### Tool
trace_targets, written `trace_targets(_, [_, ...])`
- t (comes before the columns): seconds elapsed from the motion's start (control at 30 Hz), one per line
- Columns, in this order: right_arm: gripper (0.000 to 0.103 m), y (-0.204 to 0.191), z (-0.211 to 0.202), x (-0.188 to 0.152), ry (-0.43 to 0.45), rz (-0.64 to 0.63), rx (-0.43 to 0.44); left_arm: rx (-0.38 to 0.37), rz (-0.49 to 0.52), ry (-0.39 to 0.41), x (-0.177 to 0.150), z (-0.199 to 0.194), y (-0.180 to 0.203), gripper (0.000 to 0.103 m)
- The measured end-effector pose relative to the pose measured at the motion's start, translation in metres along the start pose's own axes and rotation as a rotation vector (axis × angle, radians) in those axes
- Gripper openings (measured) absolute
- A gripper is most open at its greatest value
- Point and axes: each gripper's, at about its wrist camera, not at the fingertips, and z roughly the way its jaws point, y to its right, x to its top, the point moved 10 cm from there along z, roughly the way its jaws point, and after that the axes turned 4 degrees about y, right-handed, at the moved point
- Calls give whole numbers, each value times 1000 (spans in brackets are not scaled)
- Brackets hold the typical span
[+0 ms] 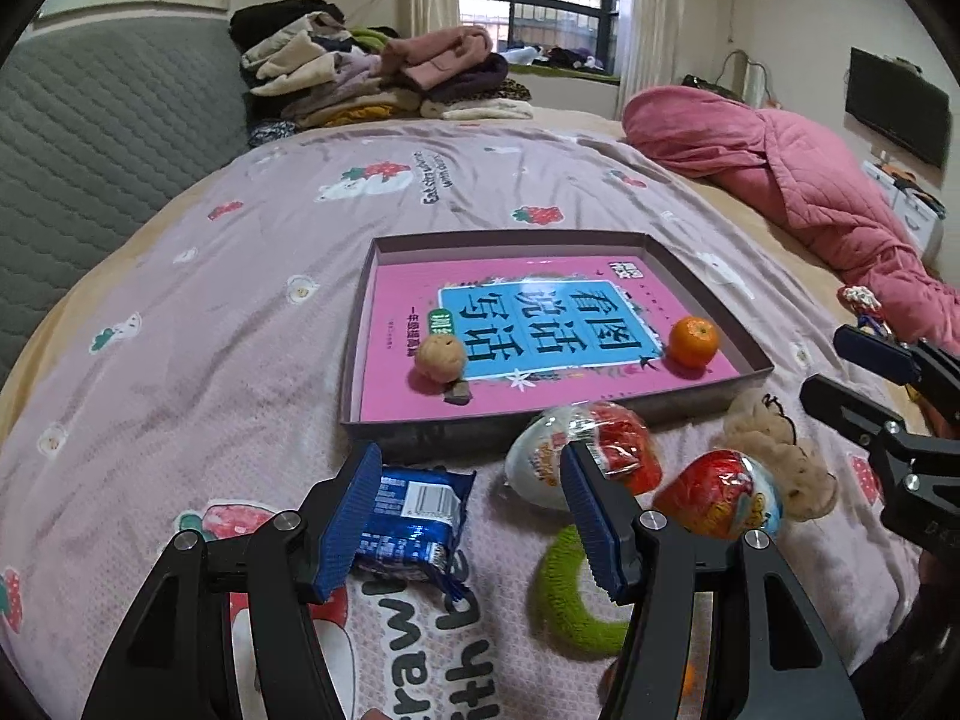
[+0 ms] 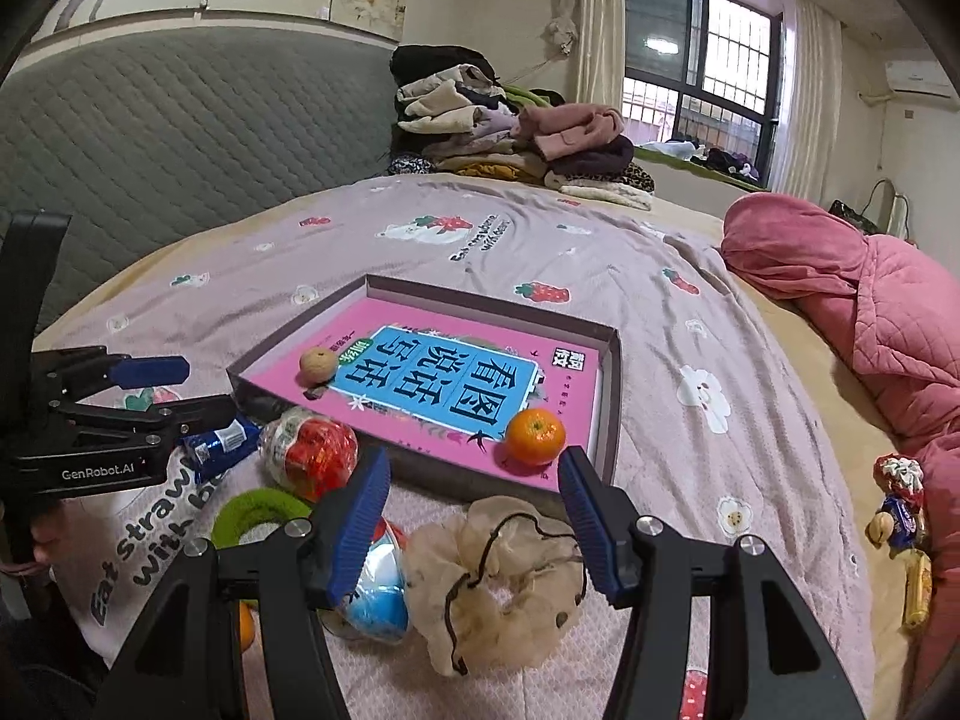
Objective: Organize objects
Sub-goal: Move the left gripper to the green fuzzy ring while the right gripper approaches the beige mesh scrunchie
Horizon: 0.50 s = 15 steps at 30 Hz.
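Progress: partial. Shallow box ahead of both grippers holds pink book, orange, walnut.

Left gripper: jaws wide, nothing held; blue snack packet just inside left pad, foil egg by right pad.

Right gripper: jaws wide, empty; cream scrunchie between and below pads, second foil egg under left pad.

Outstanding outside box: packet, both eggs, scrunchie, green ring. Judged under half done.

Shallow tray laid on bedspread, pink book laid flat inside, 1 orange and 1 walnut placed on it, 2 foil eggs, blue packet, green ring, beige scrunchie left outside.
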Motion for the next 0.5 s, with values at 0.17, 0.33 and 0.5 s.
trace_targets(0.17, [58,-1,-3,-4,-3,-6,11,15,12,0,-5,-2,6,64])
trace_targets(0.33, [58,-2,-5,-13,-19,-23,19,8,47,-32,-15,1,14,64])
trace_targets(0.5, [58,-1,-6,-25,-35,-49,15,-10,54,-58,-24,4,19,64])
